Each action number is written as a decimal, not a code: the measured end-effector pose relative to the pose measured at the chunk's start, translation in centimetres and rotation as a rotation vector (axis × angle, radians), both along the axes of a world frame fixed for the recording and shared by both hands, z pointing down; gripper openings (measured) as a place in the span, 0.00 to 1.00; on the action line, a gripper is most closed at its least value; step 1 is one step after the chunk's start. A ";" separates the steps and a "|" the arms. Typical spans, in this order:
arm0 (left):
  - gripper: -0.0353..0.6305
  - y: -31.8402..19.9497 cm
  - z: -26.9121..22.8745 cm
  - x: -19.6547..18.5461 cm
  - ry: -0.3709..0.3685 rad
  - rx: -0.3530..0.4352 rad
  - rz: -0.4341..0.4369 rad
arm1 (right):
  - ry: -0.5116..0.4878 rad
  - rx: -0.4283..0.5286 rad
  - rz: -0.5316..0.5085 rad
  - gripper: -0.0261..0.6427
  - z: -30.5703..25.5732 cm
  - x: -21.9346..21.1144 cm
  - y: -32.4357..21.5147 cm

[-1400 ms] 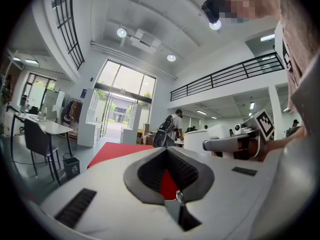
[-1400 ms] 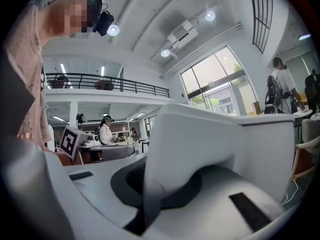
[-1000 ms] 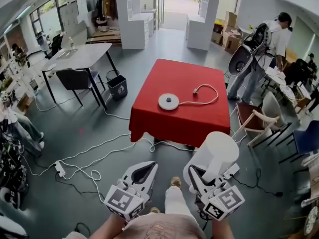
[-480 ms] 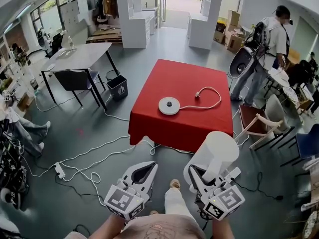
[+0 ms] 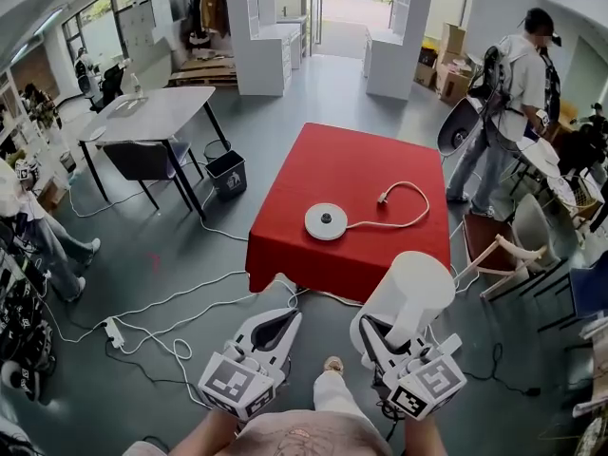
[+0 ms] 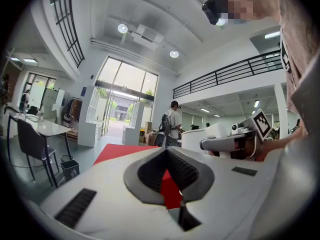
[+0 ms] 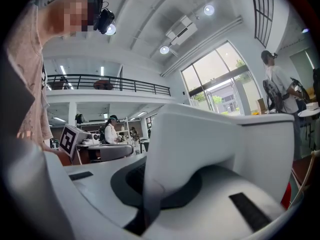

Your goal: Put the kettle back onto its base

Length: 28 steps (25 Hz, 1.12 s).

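Pinches the white kettle (image 5: 414,288) by its handle between the right gripper (image 5: 378,333) jaws, near right, well apart from the round base (image 5: 326,220) lying on the red table (image 5: 353,164) farther off. Holds the left gripper (image 5: 283,319) just left of it, jaws pressed together, empty.

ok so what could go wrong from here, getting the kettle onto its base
1. The right gripper holds the kettle by its handle only, so the body may swing or slip on the way.
2. Loose floor cables lie between the person and the red table, which is a trip or snag risk.
3. The base is small and its cord loops beside it, so an off-centre landing could shove the base or leave the kettle tilted.
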State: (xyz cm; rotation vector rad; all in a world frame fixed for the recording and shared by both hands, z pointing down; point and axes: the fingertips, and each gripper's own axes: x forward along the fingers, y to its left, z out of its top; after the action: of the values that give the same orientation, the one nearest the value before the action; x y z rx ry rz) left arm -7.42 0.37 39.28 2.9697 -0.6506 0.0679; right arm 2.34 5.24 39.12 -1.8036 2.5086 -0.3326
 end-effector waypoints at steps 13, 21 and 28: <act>0.03 -5.4 -1.3 5.3 -0.001 0.008 -0.050 | 0.008 0.010 -0.077 0.06 -1.6 4.8 -5.7; 0.03 -9.4 -1.9 9.6 0.002 0.022 -0.101 | 0.007 0.015 -0.151 0.06 -1.7 8.3 -9.5; 0.03 -12.1 -1.9 11.2 0.003 0.015 -0.155 | 0.016 0.016 -0.206 0.06 -2.0 10.2 -12.4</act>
State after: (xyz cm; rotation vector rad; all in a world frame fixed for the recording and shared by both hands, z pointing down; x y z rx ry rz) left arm 3.78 -11.75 37.34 2.9210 -0.8818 0.0472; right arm 12.52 -7.14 37.17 -1.5510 2.7057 -0.3042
